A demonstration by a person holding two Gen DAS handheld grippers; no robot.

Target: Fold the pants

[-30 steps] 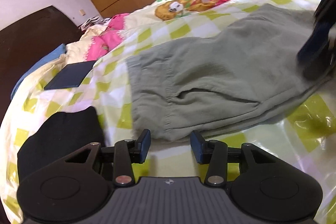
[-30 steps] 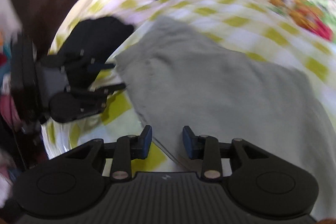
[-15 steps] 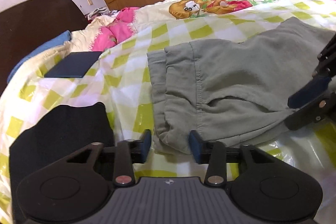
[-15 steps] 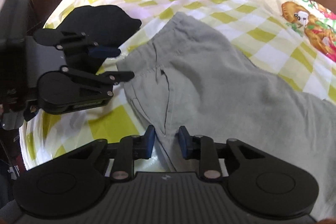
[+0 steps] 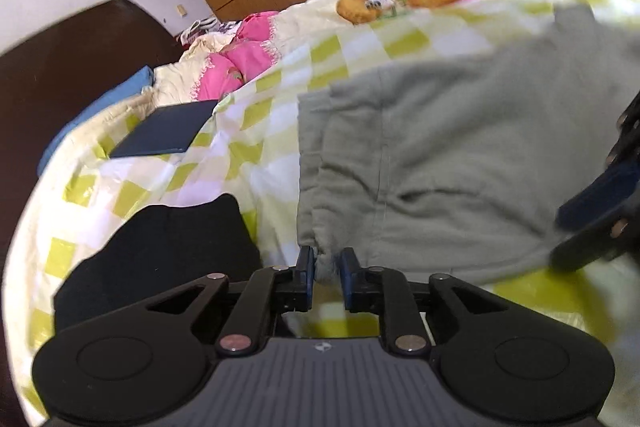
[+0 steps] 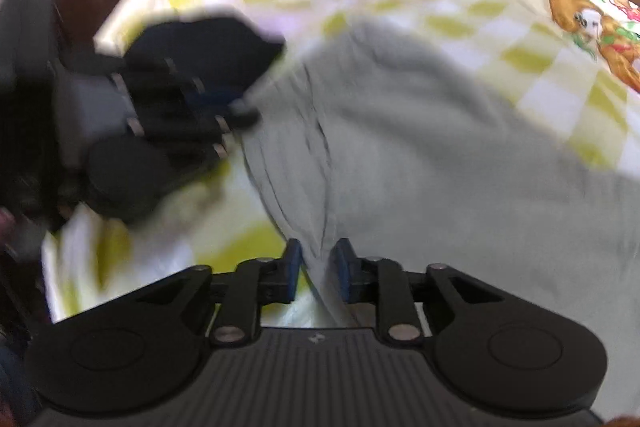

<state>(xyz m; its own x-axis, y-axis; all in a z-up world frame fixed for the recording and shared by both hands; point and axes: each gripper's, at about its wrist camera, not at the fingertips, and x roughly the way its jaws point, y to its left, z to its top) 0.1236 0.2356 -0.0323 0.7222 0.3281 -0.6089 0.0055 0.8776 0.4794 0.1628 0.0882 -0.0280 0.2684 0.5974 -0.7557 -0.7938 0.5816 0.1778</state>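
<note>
**Clerk:** Left tool: jaws narrow and closing, a tuft of the pants hem between the pads, at the corner nearest the black cloth. Pads look to be touching the fabric.

**Checker:** And the right tool?

**Clerk:** Jaws narrow but opening, a ridge of the same grey-green fabric standing between them. Whether the pads press on it, I cannot tell; a gap shows on either side of the fold.

**Checker:** Pants, location?

**Clerk:** Spread flat on the bed, over the yellow-checked cover, just beside the black cloth and well apart from the dark blue pad toward the headboard. Both tools sit on the pants' near edge, the left one at the end closest to the black cloth.

**Checker:** Step in hand?

**Clerk:** By my reading, taking hold of the near edge for a fold; nothing is lifted or doubled over yet.

**Checker:** Next move?

**Clerk:** Likely a firm pinch on both sides, then both raised together and carried across the pants, away from the black cloth side evenly, so the layers land square.
</note>
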